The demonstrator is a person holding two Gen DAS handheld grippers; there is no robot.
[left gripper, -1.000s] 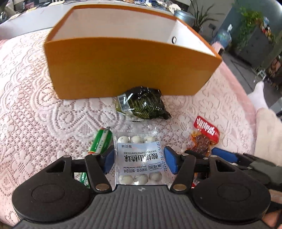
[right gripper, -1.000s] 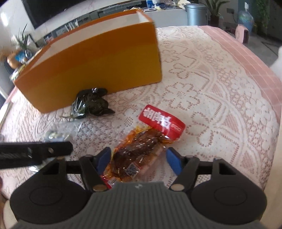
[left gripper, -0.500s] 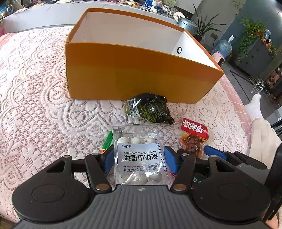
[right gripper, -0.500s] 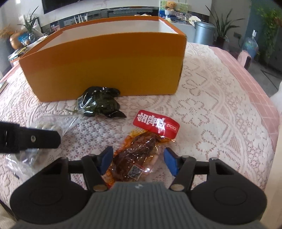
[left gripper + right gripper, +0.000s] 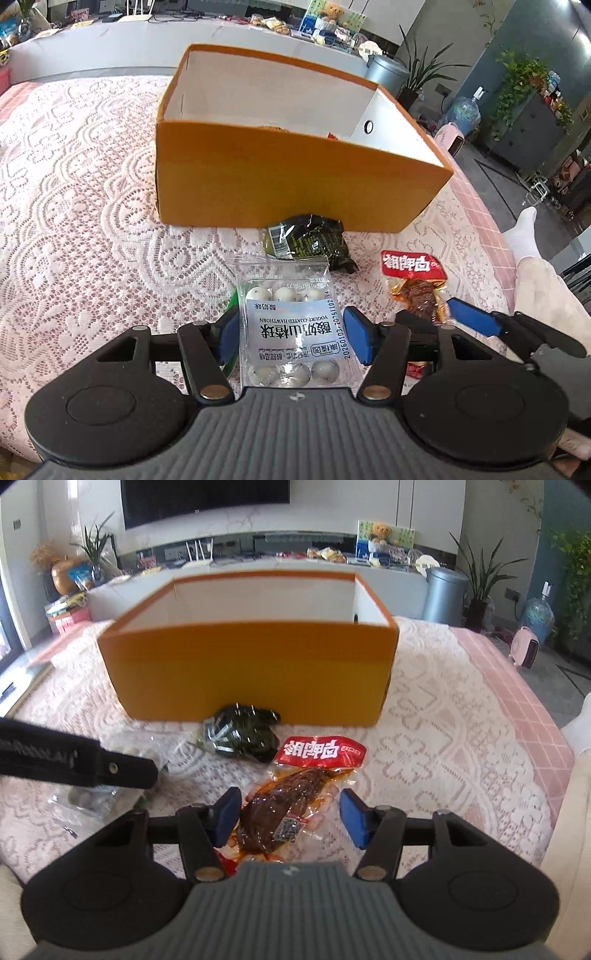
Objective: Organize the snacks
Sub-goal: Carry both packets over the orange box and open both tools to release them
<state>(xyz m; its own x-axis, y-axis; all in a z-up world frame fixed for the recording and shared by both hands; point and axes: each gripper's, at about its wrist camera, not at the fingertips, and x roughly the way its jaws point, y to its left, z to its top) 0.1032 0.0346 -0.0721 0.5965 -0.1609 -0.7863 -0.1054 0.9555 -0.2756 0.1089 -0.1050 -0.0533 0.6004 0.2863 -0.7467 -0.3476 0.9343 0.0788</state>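
Note:
An open orange box (image 5: 288,184) stands on the lace tablecloth; it also shows in the right wrist view (image 5: 255,672). My left gripper (image 5: 291,334) is shut on a clear yogurt hawthorn ball packet (image 5: 291,325), held above the cloth. My right gripper (image 5: 290,818) is shut on a red-topped spicy meat packet (image 5: 295,797), which also shows in the left wrist view (image 5: 413,284). A dark green wrapped snack (image 5: 310,242) lies against the box front, also in the right wrist view (image 5: 243,731).
A green stick packet (image 5: 231,306) lies under my left gripper. The pink table edge (image 5: 517,686) runs along the right. A grey bin (image 5: 445,594) and plants stand beyond the table.
Both grippers have risen and pulled back from the box, each carrying its packet. The box interior now shows more in both views.

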